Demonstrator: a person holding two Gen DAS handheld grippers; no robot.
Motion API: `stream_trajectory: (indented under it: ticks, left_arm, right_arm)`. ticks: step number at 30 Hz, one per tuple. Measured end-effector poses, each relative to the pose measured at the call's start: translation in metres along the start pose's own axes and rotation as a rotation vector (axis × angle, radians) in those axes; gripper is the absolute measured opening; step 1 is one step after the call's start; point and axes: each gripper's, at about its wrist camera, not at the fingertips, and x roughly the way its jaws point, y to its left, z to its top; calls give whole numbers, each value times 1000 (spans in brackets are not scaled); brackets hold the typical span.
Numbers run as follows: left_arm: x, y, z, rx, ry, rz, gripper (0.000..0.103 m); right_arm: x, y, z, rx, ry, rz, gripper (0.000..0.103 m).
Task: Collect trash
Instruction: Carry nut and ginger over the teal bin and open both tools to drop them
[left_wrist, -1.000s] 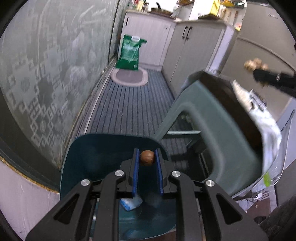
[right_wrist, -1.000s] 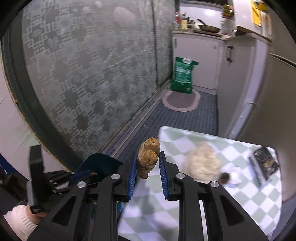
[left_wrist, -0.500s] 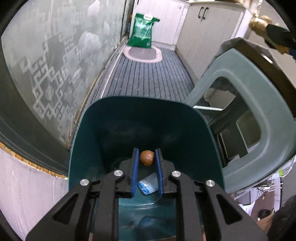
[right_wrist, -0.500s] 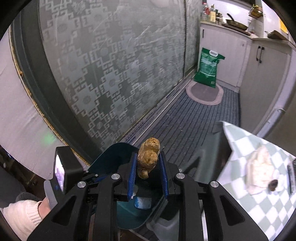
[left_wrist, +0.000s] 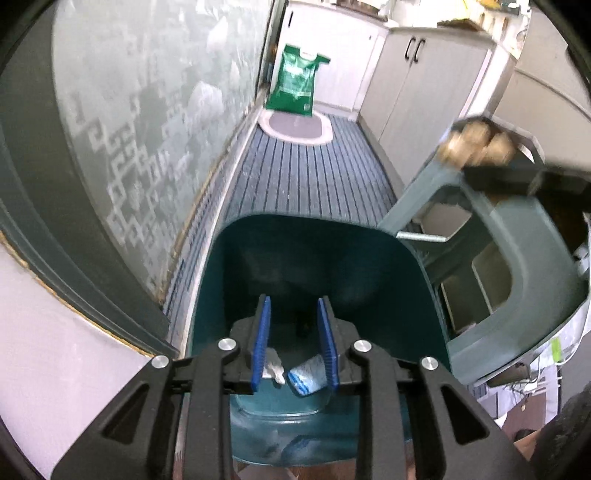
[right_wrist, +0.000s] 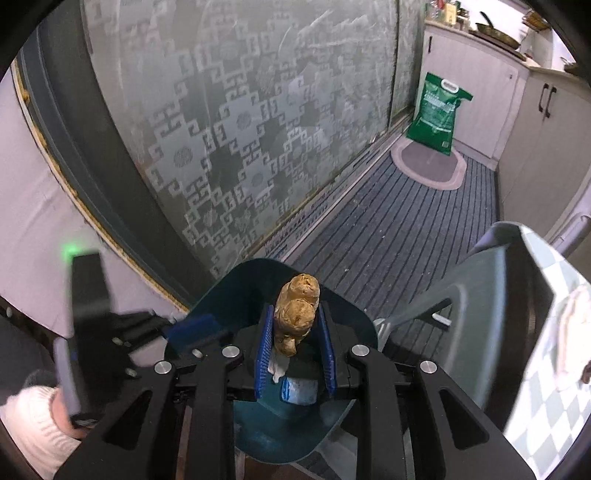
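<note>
Over the teal bin (left_wrist: 314, 258), the left gripper (left_wrist: 294, 343) is opening its jaws with nothing between them; a blue-white wrapper (left_wrist: 308, 374) lies inside, while the right gripper (right_wrist: 294, 345) clamps a knobbly ginger root (right_wrist: 297, 314) above the same bin

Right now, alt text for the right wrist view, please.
The right gripper holds a knobbly brown ginger-like lump over an open teal bin that has a white scrap and a blue-and-white packet inside. The left gripper reaches in from the left; a frosted patterned door and striped floor lie behind.
</note>
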Motion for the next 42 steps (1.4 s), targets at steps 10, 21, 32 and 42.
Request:
stream_trajectory:
  ticks: [10, 21, 32, 42]
  left_arm:
    - [-43, 4, 13, -18, -113, -33, 16]
    - [-69, -4, 26, -22, -194, -57, 15]
    - [-90, -6, 35, -35, -238, -69, 15]
    - [-103, -10, 41, -44, -281, -75, 15]
  right_arm:
    - [51, 16, -24, -57, 137, -12, 24]
    - [95, 33, -48, -95, 229, 32, 24]
    - [118, 40, -61, -100, 282, 58, 34]
    - [98, 39, -56, -102, 250, 63, 34]
